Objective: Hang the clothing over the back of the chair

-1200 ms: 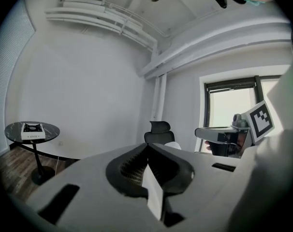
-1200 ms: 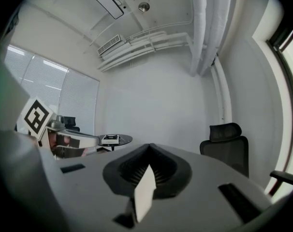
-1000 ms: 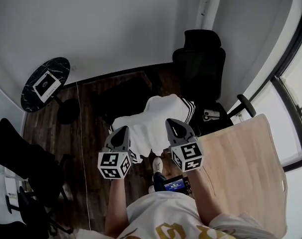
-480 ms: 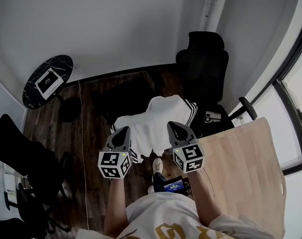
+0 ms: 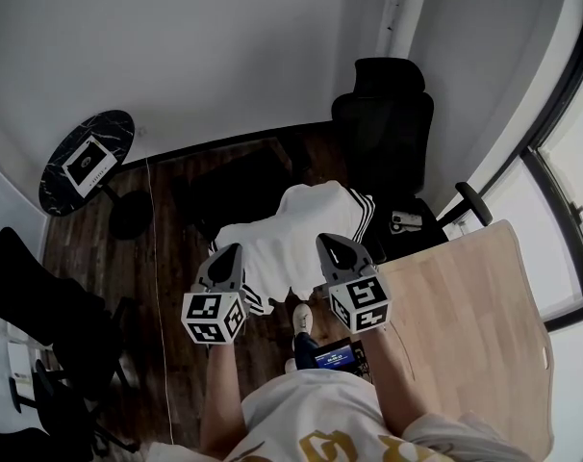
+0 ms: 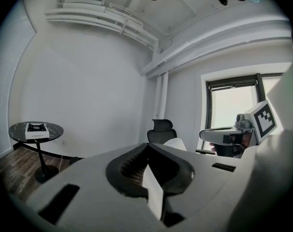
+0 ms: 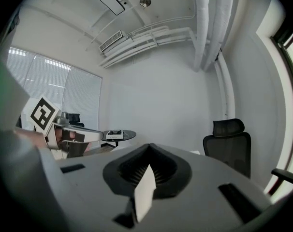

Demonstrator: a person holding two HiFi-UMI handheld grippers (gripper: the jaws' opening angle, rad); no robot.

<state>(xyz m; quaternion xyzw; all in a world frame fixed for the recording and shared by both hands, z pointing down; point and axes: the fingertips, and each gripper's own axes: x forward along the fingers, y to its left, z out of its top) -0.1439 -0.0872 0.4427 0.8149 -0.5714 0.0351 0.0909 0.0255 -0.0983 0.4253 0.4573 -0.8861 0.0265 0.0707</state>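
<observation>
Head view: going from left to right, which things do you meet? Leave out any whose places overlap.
Round table → left gripper → right gripper → desk → window

White walls (image 5: 224,56) above a dark plank floor (image 5: 176,258).
Round black side table (image 5: 88,160) at ten o'clock, black office chair (image 5: 383,123) at one, bright window (image 5: 572,176) at three, pale wooden desk (image 5: 469,306) at four.
</observation>
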